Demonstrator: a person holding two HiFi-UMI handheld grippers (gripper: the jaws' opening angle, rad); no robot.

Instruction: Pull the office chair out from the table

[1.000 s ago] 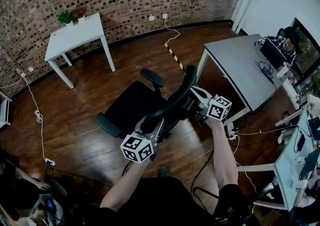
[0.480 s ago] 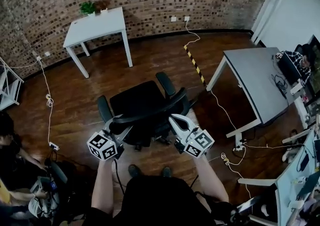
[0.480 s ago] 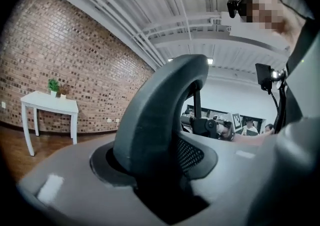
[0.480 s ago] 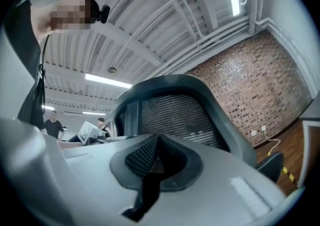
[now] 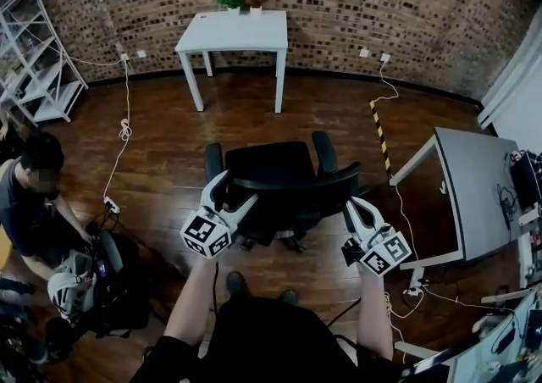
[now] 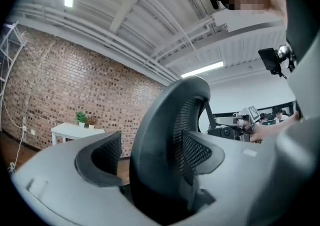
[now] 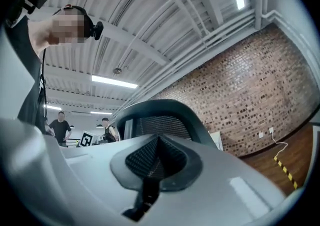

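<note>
The black office chair (image 5: 271, 171) stands on the wood floor, left of the grey table (image 5: 474, 191) and apart from it, its seat facing away from me. My left gripper (image 5: 233, 193) is at the left end of the backrest (image 6: 170, 135). Its jaws have just been opening and now stand open, with the backrest edge between the pads and not pressed. My right gripper (image 5: 350, 206) is shut with nothing in it, just off the backrest's right end. In the right gripper view the backrest (image 7: 160, 112) rises beyond the shut right gripper (image 7: 157, 162).
A white table (image 5: 233, 32) with two small plants stands at the brick wall. Metal shelves (image 5: 42, 59) are at the far left. A person (image 5: 34, 203) crouches at the left among gear. Cables trail over the floor and a yellow-black strip (image 5: 378, 131) lies beside the grey table.
The chair has come away from the grey table and turned its back squarely to me. My left gripper's jaws have opened around the backrest edge. My right gripper has moved off the backrest's right end.
</note>
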